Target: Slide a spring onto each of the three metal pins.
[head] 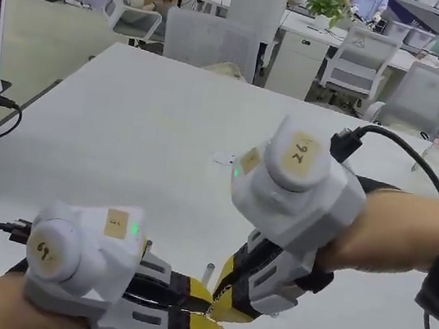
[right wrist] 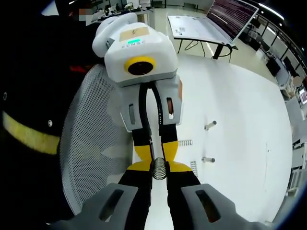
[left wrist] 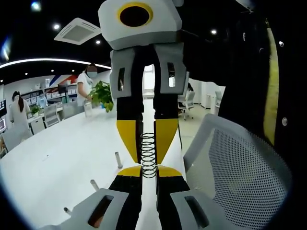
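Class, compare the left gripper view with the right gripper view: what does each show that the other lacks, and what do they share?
Left gripper view: three standing pins in a row on the white table, a potted plant, the spring seen side-on. Right gripper view: two loose springs lying by two pins, a lit screen, the held spring end-on. Shared: that spring between the jaws of left gripper and right gripper, the table, a mesh chair.
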`<control>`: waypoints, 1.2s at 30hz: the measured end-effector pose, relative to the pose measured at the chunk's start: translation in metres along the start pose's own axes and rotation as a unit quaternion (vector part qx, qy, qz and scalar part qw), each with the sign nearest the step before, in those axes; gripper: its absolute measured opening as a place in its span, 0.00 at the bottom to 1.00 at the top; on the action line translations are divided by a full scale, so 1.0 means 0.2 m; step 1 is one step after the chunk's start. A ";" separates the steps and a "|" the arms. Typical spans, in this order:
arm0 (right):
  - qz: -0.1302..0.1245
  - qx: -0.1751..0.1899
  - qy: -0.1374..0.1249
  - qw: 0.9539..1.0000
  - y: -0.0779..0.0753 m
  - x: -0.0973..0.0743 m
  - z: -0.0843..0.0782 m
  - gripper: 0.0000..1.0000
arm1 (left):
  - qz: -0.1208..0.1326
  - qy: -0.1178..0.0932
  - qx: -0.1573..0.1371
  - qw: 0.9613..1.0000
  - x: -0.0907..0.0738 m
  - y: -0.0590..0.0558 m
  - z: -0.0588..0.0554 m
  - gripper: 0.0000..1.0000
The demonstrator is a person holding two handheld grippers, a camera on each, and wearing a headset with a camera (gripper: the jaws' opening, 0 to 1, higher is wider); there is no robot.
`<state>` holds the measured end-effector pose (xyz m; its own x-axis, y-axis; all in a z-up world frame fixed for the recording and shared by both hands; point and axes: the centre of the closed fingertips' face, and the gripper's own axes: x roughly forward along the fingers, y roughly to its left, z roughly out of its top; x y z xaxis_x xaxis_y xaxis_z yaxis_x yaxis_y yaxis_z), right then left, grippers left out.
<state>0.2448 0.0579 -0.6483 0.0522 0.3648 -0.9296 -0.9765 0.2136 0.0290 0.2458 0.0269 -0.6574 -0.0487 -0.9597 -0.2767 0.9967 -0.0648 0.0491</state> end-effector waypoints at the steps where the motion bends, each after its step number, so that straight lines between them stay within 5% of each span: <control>1: 0.001 0.001 0.001 1.000 0.00 0.00 0.00 0.08 | -0.001 0.000 0.000 1.000 0.00 0.00 0.00 0.02; 19: -0.005 0.014 0.011 1.000 -0.05 -0.02 -0.05 0.08 | 0.008 -0.004 -0.025 1.000 -0.02 0.02 -0.01 0.09; 27: -0.023 0.035 0.018 0.999 -0.13 -0.08 -0.15 0.08 | 0.030 -0.019 -0.035 0.999 -0.11 0.08 0.00 0.13; 36: -0.055 0.072 0.021 0.996 -0.25 -0.18 -0.30 0.08 | 0.067 -0.014 -0.049 0.996 -0.21 0.16 -0.07 0.19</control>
<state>0.2789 -0.0197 -0.6382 0.1451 0.2950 -0.9444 -0.9251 0.3791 -0.0237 0.2803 0.0696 -0.6574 0.0841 -0.9654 -0.2470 0.9959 0.0896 -0.0112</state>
